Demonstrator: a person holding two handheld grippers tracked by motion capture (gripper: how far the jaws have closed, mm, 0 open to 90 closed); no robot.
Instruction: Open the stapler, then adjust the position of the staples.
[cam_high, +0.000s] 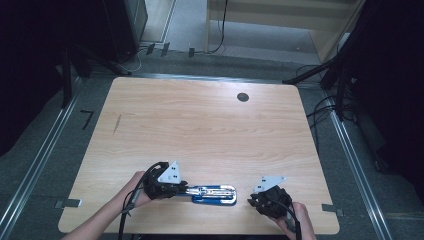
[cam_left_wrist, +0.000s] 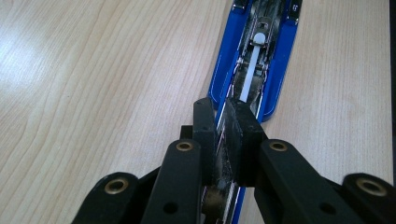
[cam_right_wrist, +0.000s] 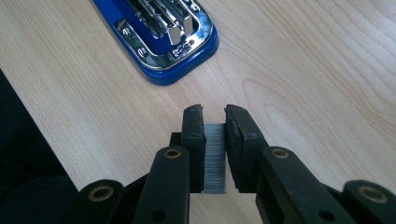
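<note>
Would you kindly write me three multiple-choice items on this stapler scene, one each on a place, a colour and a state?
1. Where on the table does the stapler lie?
A. near the person's edge, between the two grippers
B. at the far edge by the dark round hole
C. at the table's left corner, away from both hands

2. What colour is the stapler's base?
A. red
B. blue
C. yellow

3. What does the right gripper hold?
A. nothing, its jaws stand wide open
B. a pen
C. a strip of staples

Answers:
1 A: the high view shows it near the front edge, between the two hands.
2 B: both gripper views show a blue base around chrome parts.
3 C: the right gripper view shows a grey ribbed strip pressed between the jaws.
</note>
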